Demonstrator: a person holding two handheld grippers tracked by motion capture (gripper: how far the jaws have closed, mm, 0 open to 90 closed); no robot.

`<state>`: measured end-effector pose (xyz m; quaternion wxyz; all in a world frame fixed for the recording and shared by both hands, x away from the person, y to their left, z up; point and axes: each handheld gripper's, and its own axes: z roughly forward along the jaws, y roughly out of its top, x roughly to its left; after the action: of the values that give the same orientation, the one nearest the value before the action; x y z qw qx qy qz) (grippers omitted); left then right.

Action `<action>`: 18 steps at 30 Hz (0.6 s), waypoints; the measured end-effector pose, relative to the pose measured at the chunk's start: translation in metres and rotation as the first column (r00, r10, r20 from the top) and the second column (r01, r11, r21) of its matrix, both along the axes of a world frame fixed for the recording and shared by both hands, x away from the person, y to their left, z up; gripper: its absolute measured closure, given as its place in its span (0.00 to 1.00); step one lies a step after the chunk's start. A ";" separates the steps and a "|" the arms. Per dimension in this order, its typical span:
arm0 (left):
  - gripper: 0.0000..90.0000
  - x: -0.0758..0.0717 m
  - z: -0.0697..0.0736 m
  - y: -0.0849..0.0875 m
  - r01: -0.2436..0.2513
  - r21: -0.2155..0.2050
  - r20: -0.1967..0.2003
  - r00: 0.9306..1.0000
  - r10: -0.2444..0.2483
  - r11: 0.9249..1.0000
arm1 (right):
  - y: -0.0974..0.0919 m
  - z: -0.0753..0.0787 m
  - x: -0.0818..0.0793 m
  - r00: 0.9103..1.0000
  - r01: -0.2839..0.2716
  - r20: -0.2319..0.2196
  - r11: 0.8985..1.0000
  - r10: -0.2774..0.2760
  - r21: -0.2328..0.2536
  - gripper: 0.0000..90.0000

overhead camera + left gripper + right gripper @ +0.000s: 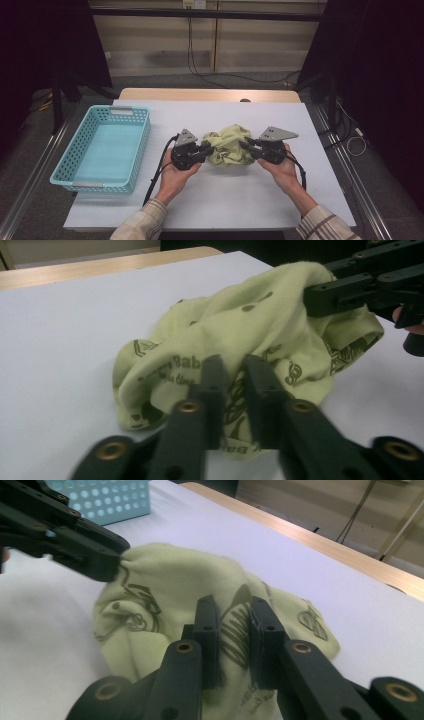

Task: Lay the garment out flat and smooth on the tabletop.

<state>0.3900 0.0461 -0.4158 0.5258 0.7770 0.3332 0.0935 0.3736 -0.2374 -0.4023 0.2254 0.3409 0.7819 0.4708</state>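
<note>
A crumpled pale green cloth with dark print lies on the white table top, bunched into a mound. My left gripper grips its left side and my right gripper its right side, each in one of the person's hands. In the left gripper view my left gripper has its jaws nearly together with a fold of the cloth pinched between them. The right gripper view shows my right gripper the same way, shut on a printed fold of the cloth.
A light blue perforated basket stands on the left of the table, with nothing in it. The white sheet has free room in front of the cloth and behind it. A wooden table edge runs along the back.
</note>
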 end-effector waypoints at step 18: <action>0.66 0.007 -0.025 -0.017 0.029 0.111 -0.104 0.994 -0.017 0.993 | -0.004 -0.011 0.000 1.000 -0.017 -0.018 1.000 0.016 -0.026 0.86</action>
<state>0.3974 0.0286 -0.4408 0.4644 0.8129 0.3452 0.0659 0.3733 -0.2411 -0.4128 0.2190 0.3355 0.7927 0.4594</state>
